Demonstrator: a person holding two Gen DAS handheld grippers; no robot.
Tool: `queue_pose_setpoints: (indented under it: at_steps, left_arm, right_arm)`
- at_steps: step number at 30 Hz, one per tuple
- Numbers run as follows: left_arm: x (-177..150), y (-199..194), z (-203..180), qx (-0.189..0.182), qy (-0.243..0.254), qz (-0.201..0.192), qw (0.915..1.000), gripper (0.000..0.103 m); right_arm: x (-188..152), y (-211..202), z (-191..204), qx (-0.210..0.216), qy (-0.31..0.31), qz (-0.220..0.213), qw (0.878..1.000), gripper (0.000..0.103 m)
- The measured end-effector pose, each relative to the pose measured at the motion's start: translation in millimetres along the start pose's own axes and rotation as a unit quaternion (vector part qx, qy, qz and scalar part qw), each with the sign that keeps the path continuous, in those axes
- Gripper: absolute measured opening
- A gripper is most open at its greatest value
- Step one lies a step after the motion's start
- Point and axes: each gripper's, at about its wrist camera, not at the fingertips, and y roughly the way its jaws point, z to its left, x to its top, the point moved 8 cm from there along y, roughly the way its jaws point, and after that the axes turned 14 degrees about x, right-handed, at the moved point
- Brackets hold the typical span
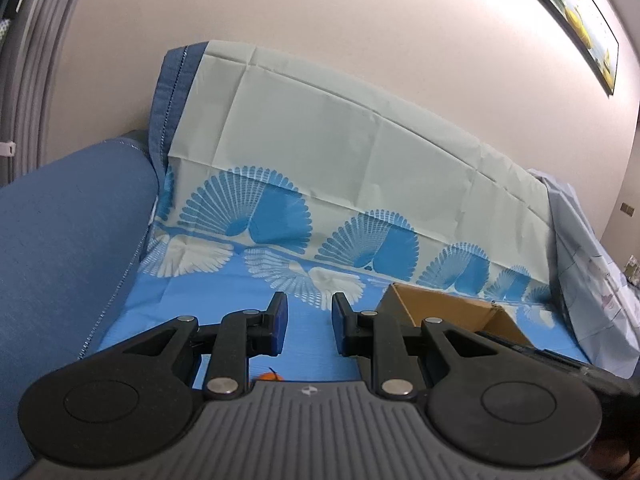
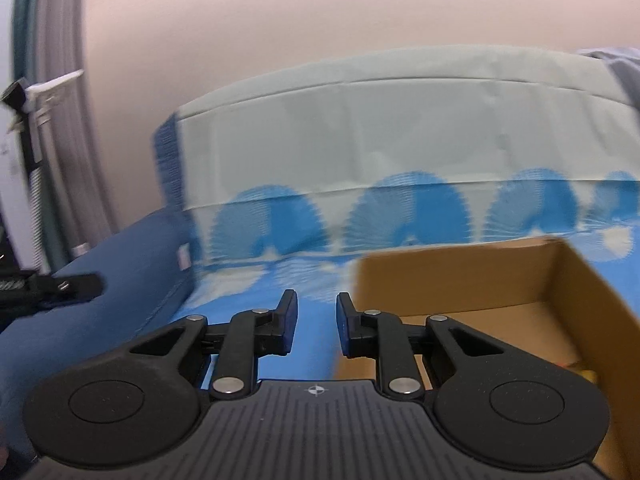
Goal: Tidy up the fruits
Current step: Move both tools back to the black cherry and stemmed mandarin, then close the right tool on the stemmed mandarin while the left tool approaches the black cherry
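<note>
My left gripper (image 1: 310,320) is open and empty above a blue patterned cloth (image 1: 224,312). An orange fruit (image 1: 270,377) peeks out just under the gripper body, mostly hidden. A brown cardboard box (image 1: 452,312) stands open to the right of the left gripper. My right gripper (image 2: 317,320) is open and empty beside the left wall of the same box (image 2: 480,280). A yellow item (image 2: 586,374) shows low inside the box, mostly hidden. The right wrist view is blurred.
The cloth drapes over a sofa seat and backrest (image 1: 340,128). A blue sofa armrest (image 1: 60,240) rises at the left. Pale fabric (image 1: 592,272) lies at the right. The other gripper (image 2: 52,288) shows at the left edge of the right wrist view.
</note>
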Motion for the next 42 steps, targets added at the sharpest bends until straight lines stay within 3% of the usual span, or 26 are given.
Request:
queue_pose_setpoints:
  at_steps: [7,11,22,26,32,39,42]
  left_arm:
    - [4,5,13,0.016,-0.009,0.008,0.9998,0.026]
    - [4,9,18,0.019,-0.010,0.011,0.9997,0.027]
    - [-4,50,25,0.026,-0.064,0.042,0.9968,0.027]
    - [-8,71,38,0.042,-0.102,0.060,0.9920,0.027]
    - [-25,108,68,0.091,-0.149,0.116,0.9778,0.027]
    - [-43,143,61,0.109,-0.094,0.147,0.9786,0.027]
    - [-50,156,54,0.109,-0.073,0.155,0.9793,0.027]
  right_arm:
    - [-20,39,46,0.057,-0.032,0.054,0.996,0.025]
    - [-32,61,56,0.053,-0.044,0.082,0.994,0.040]
    - [-56,106,68,0.051,-0.065,0.132,0.988,0.041]
    - [-62,122,74,0.052,-0.071,0.137,0.987,0.049]
    - [-78,162,64,0.022,-0.055,0.158,0.986,0.056]
    - [-103,203,38,-0.011,-0.009,0.200,0.980,0.056]
    - [-112,210,31,-0.005,0.017,0.215,0.977,0.050]
